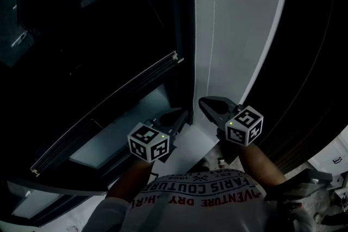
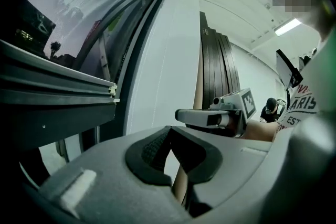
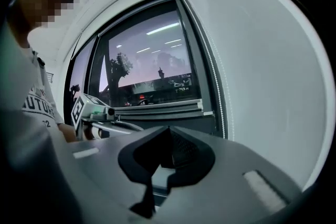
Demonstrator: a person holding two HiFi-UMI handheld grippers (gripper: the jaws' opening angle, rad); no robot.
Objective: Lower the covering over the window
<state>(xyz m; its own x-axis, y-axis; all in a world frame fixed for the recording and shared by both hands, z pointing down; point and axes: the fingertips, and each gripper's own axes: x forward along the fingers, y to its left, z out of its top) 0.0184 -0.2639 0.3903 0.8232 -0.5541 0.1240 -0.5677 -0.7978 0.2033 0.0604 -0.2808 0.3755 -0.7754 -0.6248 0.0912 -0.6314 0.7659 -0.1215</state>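
Observation:
The window (image 1: 98, 35) is dark glass on the left of the head view. The blind's bottom rail (image 1: 109, 117) crosses it low down and also shows as a grey bar (image 3: 157, 107) in the right gripper view. A thin bead chain (image 1: 213, 13) hangs down the white wall strip beside the frame, and appears as a bead chain (image 3: 212, 86) in the right gripper view. My left gripper (image 1: 182, 114) and right gripper (image 1: 204, 101) both point at the frame's lower corner. Both are shut with nothing between their jaws. Neither touches the chain.
A white wall strip (image 1: 244, 24) runs beside the window. Right of it stands a dark slatted panel (image 2: 215, 71). A pale sill or ledge (image 1: 125, 133) lies under the rail. A person's head (image 2: 270, 106) shows far behind my right gripper's cube (image 2: 247, 105).

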